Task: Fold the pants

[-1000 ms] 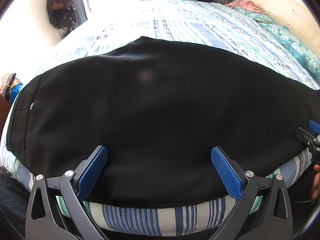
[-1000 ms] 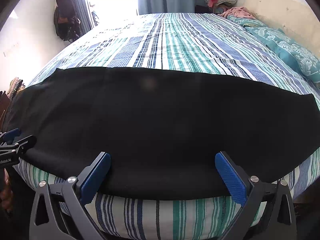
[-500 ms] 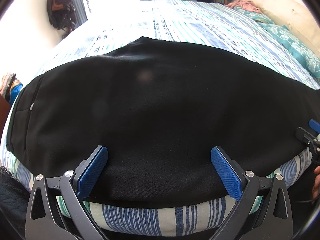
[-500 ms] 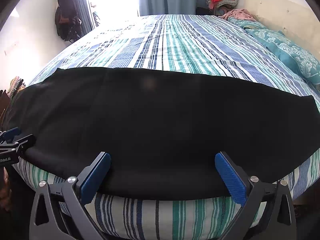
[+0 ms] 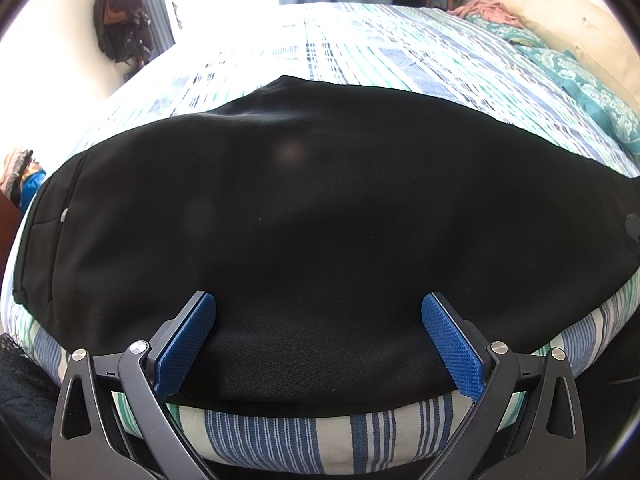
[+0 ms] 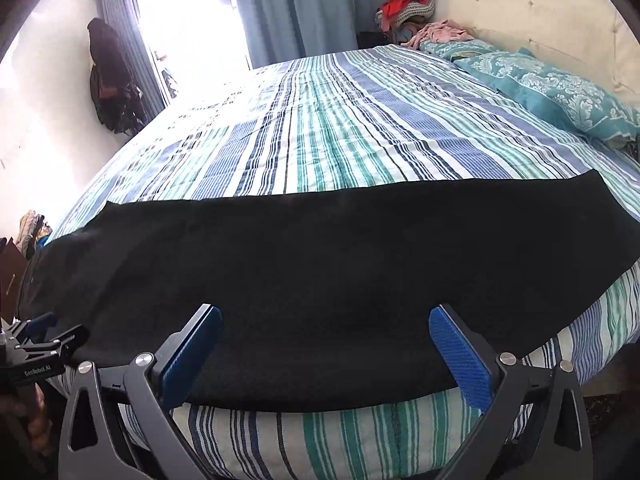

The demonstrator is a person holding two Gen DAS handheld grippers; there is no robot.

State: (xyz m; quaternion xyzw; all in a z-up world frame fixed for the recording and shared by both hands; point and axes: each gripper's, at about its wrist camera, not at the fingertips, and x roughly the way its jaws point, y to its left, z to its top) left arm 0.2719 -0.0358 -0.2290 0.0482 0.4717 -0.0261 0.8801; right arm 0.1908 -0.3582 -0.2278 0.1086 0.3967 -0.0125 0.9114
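Nearest in the left wrist view, the left gripper (image 5: 318,344) is seen with its jaws spread wide and nothing between the blue pads (image 5: 184,350); they hang over the near hem of the pants (image 5: 320,216), at the near edge of the bed (image 5: 280,436). Whether the pads touch the cloth cannot be told. In the right wrist view, the right gripper (image 6: 324,354) is likewise released, its jaws wide apart and holding nothing, poised over the near edge of the same black cloth.

The pants are laid flat across the near part of the bed, running left to right along its edge. The waistband end, with a small button (image 5: 64,215) and a pocket seam, is seen at the left. The leg end is seen at the right in the right wrist view, cut off square on the striped cover. The near edge of the cloth drapes slightly over the mattress side.

At the left edge of the right wrist view, the left gripper is seen just beside the left end of the pants.

Beyond the pants, the striped blue, green and white cover is spread bare to the far side of the bed. A teal pillow (image 6: 560,96) is laid at the far right, against a cream headboard (image 6: 540,28). A pile of clothes (image 6: 408,12) is stacked in the far corner, blue curtains (image 6: 300,8) hang beside a bright window, and dark garments (image 6: 110,84) are hung on the far left wall.
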